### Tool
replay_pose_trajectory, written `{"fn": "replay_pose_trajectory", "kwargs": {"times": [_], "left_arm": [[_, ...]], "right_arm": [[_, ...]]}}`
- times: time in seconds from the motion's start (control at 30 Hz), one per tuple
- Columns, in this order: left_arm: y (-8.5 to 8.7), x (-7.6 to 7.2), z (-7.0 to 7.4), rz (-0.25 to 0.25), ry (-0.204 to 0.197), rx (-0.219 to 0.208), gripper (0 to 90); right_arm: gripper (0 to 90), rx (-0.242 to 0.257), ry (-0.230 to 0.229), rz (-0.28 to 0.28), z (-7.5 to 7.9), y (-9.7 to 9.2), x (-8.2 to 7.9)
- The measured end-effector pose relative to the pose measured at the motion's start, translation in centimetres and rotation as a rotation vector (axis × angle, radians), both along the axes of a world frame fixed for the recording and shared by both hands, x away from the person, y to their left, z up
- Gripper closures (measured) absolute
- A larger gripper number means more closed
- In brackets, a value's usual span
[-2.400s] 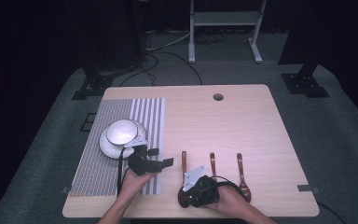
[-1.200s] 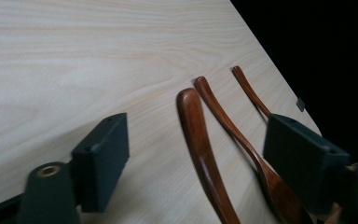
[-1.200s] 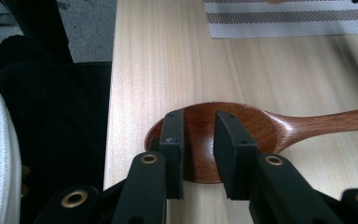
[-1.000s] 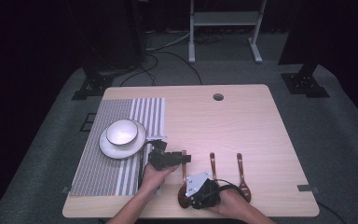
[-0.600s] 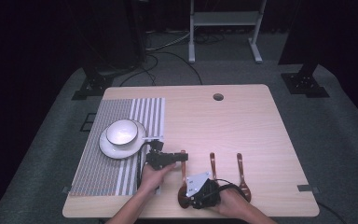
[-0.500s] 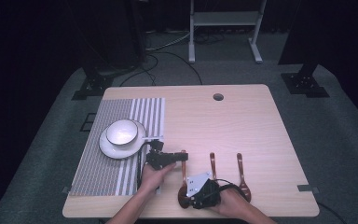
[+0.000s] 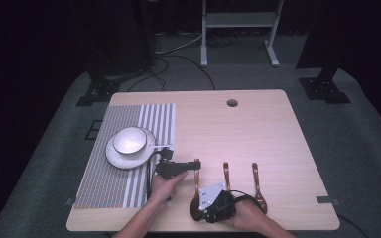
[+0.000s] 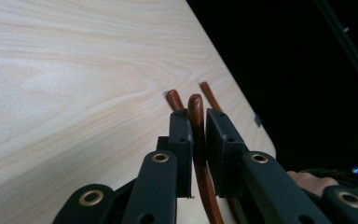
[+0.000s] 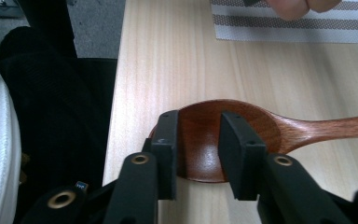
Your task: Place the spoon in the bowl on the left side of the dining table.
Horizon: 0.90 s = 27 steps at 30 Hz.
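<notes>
Left gripper (image 7: 191, 167) has just closed its fingers on the leftmost spoon's (image 8: 196, 122) handle, spoon still lying on the surface (image 7: 258, 131). Right gripper (image 9: 198, 154) has just been opening; its fingers straddle the bowl loosely. Looks like a handover to the left.

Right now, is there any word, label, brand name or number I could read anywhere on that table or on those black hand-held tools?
None: no readable text stands on anything here.
Pale wooden table: bare wood grain, no print.
Grey striped cloth placemat: stripes only.
White ceramic bowl on its white plate: unmarked.
Three reddish-brown wooden spoons: no stamp visible.
Left gripper and right gripper: plain black jaws, no lettering.
</notes>
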<state>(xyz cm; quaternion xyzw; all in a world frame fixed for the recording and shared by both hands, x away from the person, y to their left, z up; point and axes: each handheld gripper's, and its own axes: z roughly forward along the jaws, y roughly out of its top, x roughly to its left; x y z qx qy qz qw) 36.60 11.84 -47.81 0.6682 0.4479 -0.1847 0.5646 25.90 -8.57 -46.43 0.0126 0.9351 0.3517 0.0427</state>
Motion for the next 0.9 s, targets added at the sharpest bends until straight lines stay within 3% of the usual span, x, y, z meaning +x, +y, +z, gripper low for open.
{"fn": "replay_pose_trajectory", "kwargs": {"times": [0.1,0.23,0.3,0.5,0.7,0.9], "left_arm": [[0.0,-0.2,0.2,0.001,0.014,-0.055,83.9],[-0.6,-0.7,0.8,-0.023,-0.005,-0.065,84.0],[-0.8,-0.7,0.9,-0.024,-0.009,-0.069,84.1],[-0.8,-0.7,1.0,-0.026,-0.014,-0.053,84.1],[-0.4,-0.5,1.4,-0.017,-0.029,-0.039,84.1],[-0.2,-0.3,2.1,-0.012,-0.046,-0.021,84.1]], "right_arm": [[60.5,-0.006,-0.006,-0.006,0.2,-0.1,0.1],[57.9,0.062,0.017,-0.04,0.7,-1.6,0.6],[57.8,0.07,0.023,-0.052,0.9,-1.9,0.6],[53.5,0.118,0.021,-0.124,2.0,-4.4,1.0],[52.0,0.111,0.027,-0.189,2.2,-6.5,1.5],[51.4,0.109,0.027,-0.217,2.3,-7.6,1.7]]}}
